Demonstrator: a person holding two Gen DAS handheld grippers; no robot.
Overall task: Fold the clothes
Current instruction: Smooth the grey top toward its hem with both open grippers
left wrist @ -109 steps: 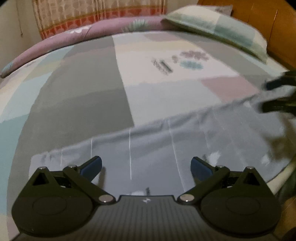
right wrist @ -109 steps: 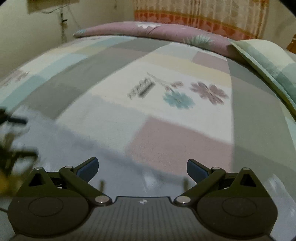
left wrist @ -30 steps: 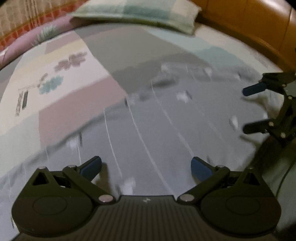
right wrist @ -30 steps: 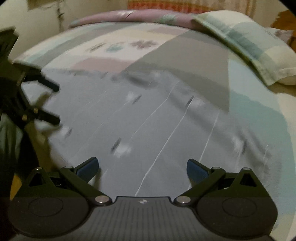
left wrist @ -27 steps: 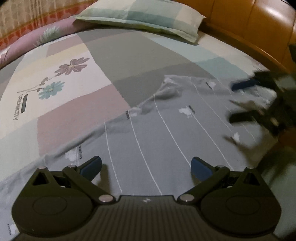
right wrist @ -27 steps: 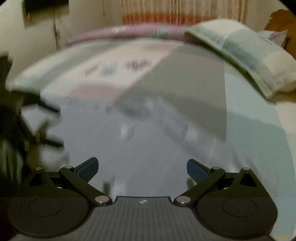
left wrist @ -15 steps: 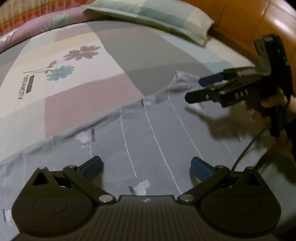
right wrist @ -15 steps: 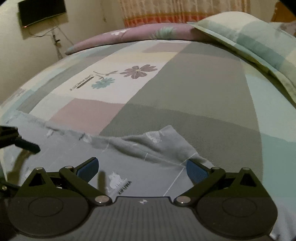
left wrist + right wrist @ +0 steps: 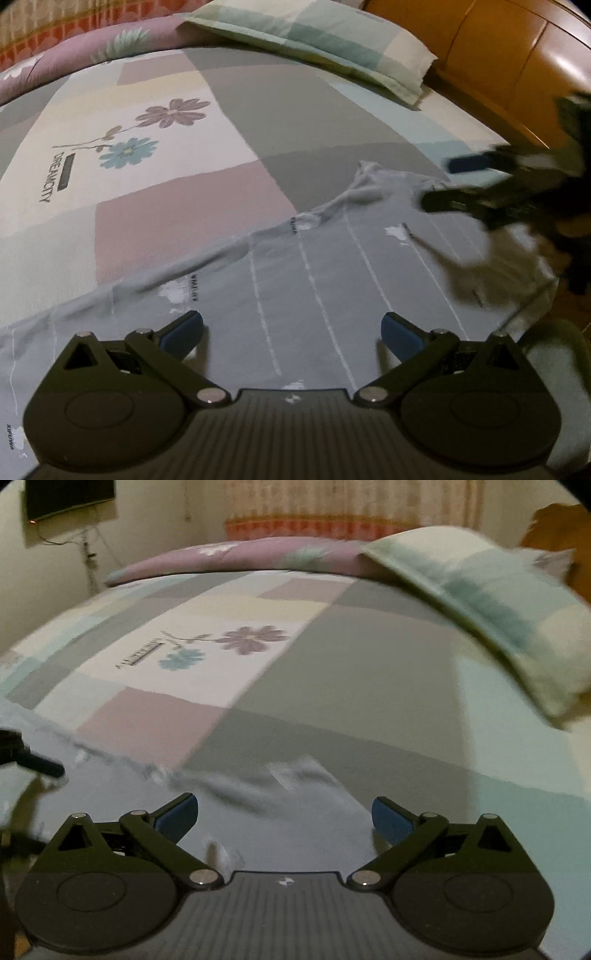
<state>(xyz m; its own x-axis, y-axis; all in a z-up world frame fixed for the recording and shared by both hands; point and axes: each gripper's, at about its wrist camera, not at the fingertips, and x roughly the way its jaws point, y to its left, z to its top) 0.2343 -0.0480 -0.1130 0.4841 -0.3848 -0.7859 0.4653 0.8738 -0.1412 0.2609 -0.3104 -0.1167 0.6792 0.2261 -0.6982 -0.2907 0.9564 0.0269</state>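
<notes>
The grey cloth [image 9: 332, 266] with thin white lines lies spread along the near edge of the bed [image 9: 258, 110]; most of it is flat, but its far edge is bumpy and one corner is bunched up near the right claw [image 9: 436, 184]. The left claw [image 9: 291, 330] hangs just over the middle of the cloth with its two blue tips spread wide, and nothing is between them. The right claw in its own view [image 9: 284, 812] is spread wide too, and it holds nothing; it sits over the bunched corner.

It is hard to say how far the folding has got — a cloth lying open like this could be waiting for a fold, or it could be one big fold already laid down. To fold well, each claw should pinch only the cloth and not the bed sheet under it; the bunched corner should be pulled smooth; both ends should lift together so the edges meet.

The right claw looks smeared in the left view, and the right view is blurry; the near edge of the cloth is hidden under the claws. What kind of clothing it is — I cannot tell.
</notes>
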